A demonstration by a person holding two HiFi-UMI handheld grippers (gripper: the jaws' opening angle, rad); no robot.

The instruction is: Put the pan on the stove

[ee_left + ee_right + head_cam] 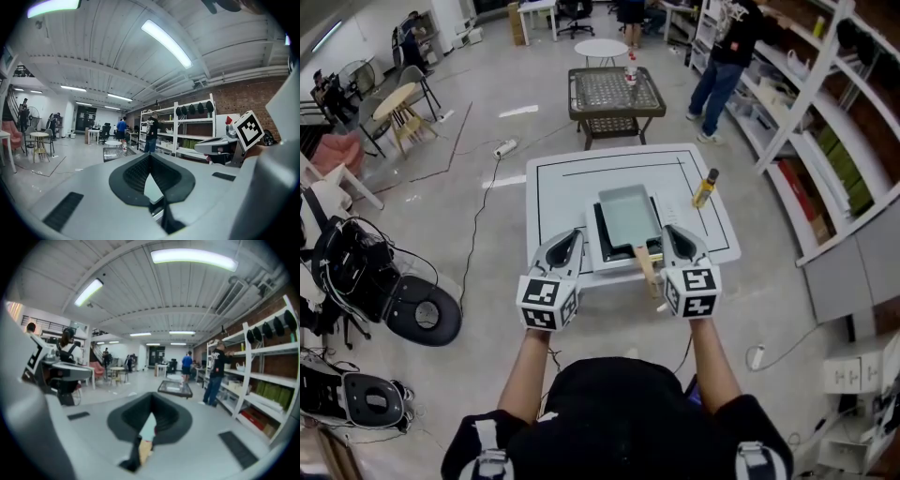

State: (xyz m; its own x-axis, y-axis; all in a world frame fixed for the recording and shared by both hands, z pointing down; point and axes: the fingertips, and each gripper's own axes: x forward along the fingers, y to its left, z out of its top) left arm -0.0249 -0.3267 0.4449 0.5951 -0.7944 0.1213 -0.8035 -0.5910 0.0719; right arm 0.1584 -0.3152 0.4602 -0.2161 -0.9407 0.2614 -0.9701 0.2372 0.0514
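Observation:
A rectangular grey pan (pixel 628 212) with a wooden handle (pixel 648 268) lies on the black-topped stove (pixel 600 230), which stands on the white table (pixel 555 187). The handle points toward me over the table's near edge. My left gripper (pixel 575 235) hovers at the stove's left side, jaws together and holding nothing. My right gripper (pixel 667 231) is just right of the handle, apart from it, and also shut and empty. In the left gripper view the left gripper (pixel 150 157) has its jaws meeting; in the right gripper view the right gripper (pixel 151 398) does too, with the handle (pixel 145 449) showing below.
A yellow bottle (pixel 705 188) stands on the table's right part. Beyond the table is a low wire-topped table (pixel 614 94). A person (pixel 724 56) stands by the shelving (pixel 825 141) on the right. Cables and black gear (pixel 417 314) lie on the floor at left.

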